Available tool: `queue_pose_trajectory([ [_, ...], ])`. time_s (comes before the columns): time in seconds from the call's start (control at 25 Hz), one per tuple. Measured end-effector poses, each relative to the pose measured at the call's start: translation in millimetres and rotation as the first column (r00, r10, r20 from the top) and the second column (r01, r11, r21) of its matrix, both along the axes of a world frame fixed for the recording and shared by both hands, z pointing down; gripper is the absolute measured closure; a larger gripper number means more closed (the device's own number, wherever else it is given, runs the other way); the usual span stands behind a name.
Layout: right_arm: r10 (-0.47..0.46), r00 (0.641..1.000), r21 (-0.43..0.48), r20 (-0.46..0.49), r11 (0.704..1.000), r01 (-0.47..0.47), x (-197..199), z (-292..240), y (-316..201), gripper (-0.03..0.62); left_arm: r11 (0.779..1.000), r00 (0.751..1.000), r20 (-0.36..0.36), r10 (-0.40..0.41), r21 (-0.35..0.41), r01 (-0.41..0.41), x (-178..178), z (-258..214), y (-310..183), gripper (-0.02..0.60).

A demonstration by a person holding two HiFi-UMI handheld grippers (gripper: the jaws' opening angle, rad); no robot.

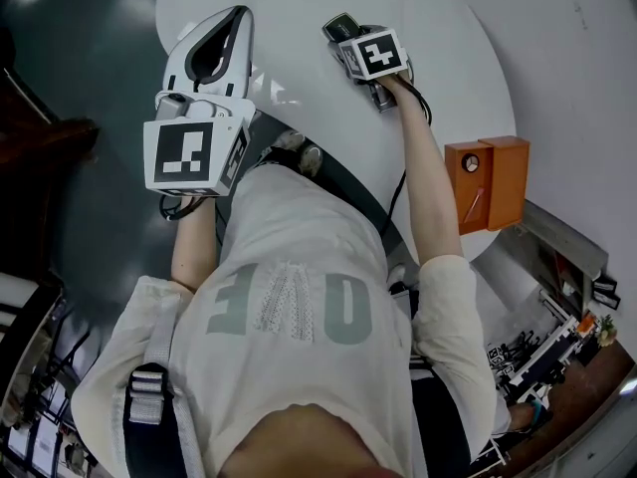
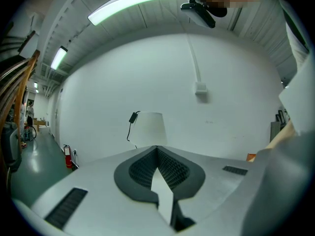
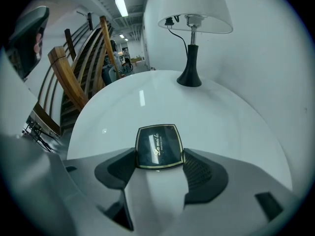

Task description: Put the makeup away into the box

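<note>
A black makeup compact with a gold rim and gold lettering lies flat on the round white table. My right gripper points steeply down at it, and both dark pads press on its two sides. In the head view the compact shows as a dark tip beyond the right gripper. An orange box stands at the table's near right edge, apart from both grippers. My left gripper is held roughly level above the table's left edge, its tips together with nothing between them.
A table lamp with a white shade and a black base stands at the table's far side, its cord trailing off. Wooden frames stand on the floor to the left. A fire extinguisher sits by the far wall.
</note>
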State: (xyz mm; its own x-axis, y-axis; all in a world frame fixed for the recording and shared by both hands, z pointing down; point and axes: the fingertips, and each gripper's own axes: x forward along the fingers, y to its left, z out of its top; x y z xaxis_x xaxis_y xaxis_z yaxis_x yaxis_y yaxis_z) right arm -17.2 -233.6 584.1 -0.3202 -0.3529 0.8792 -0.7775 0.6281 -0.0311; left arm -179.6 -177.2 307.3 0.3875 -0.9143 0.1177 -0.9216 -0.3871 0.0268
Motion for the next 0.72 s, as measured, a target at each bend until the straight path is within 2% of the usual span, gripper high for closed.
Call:
queue_pose_trajectory([
  [0.08, 0.011, 1.0, 0.034, 0.029, 0.999, -0.012, -1.0, -11.0, -3.5, 0.284, 1.0, 1.0, -0.006, 0.004, 0.003, -0.004, 3.4, -3.7, -1.9, 0.575],
  [0.16, 0.02, 0.996, 0.115, 0.089, 0.993, -0.03, -5.1, -39.8, -9.2, 0.287, 1.0, 1.0, -0.016, 0.011, 0.013, -0.011, 7.8, -9.8, -3.3, 0.575],
  [0.32, 0.025, 0.974, 0.309, 0.223, 0.946, -0.095, -7.9, -126.9, -14.6, 0.29, 0.997, 0.999, 0.002, 0.051, 0.052, -0.052, 21.8, -26.0, -7.0, 0.575],
  [0.44, 0.029, 0.952, 0.451, 0.305, 0.876, -0.171, -0.2, -197.3, -8.0, 0.292, 0.993, 0.997, 0.004, 0.082, 0.088, -0.082, 34.0, -40.0, -11.1, 0.575],
  [0.56, 0.034, 0.935, 0.577, 0.352, 0.779, -0.245, 16.2, -258.1, 12.3, 0.292, 0.986, 0.993, 0.003, 0.121, 0.116, -0.121, 53.1, -49.9, -14.0, 0.575],
  [0.64, 0.039, 0.93, 0.639, 0.367, 0.716, -0.282, 30.0, -290.0, 31.2, 0.293, 0.979, 0.988, 0.001, 0.156, 0.13, -0.154, 68.4, -55.5, -14.0, 0.575],
  [0.72, 0.047, 0.925, 0.673, 0.378, 0.672, -0.309, 45.9, -312.2, 51.3, 0.293, 0.972, 0.982, 0.001, 0.189, 0.14, -0.187, 85.3, -60.7, -10.8, 0.575],
])
